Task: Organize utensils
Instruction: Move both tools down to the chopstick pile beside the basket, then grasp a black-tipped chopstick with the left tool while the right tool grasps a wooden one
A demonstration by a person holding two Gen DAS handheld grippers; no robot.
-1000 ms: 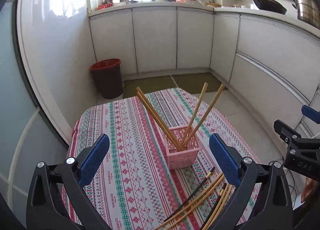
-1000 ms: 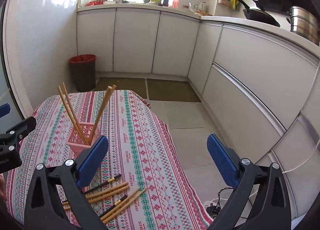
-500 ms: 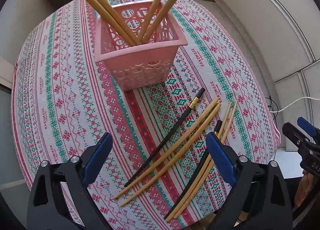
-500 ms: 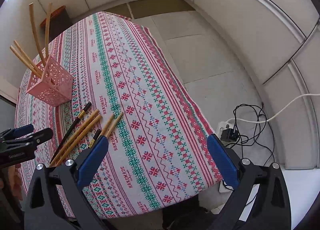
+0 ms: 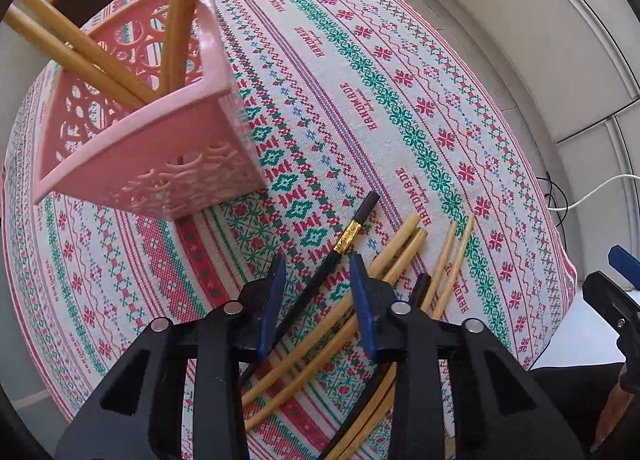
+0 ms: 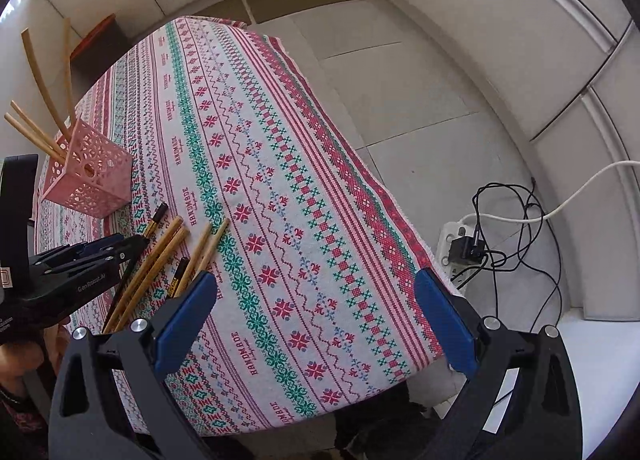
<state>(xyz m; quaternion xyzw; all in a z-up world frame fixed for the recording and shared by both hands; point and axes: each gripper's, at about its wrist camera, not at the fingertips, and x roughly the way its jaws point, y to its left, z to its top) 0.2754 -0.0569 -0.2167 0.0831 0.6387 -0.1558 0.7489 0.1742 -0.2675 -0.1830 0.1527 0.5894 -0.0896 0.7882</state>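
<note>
A pink perforated basket (image 5: 132,132) holds several upright wooden chopsticks (image 5: 180,16) at the table's left; it also shows in the right wrist view (image 6: 90,180). Several loose chopsticks lie on the patterned tablecloth (image 5: 400,100): a black one with a gold band (image 5: 346,238), wooden ones (image 5: 396,252) and a second black one (image 6: 179,275). My left gripper (image 5: 318,272) is low over them, its jaws partly closed around the black chopstick with gaps on both sides. My right gripper (image 6: 316,296) is wide open and empty above the table's near right edge.
A red bin (image 6: 100,40) stands on the floor beyond the table. White cabinets (image 6: 520,20) run along the right. A power strip with cables (image 6: 464,248) lies on the floor beside the table's right edge.
My left gripper has dropped down onto the loose chopsticks and its jaws have narrowed around the black one. My right gripper has barely moved and stays open.
</note>
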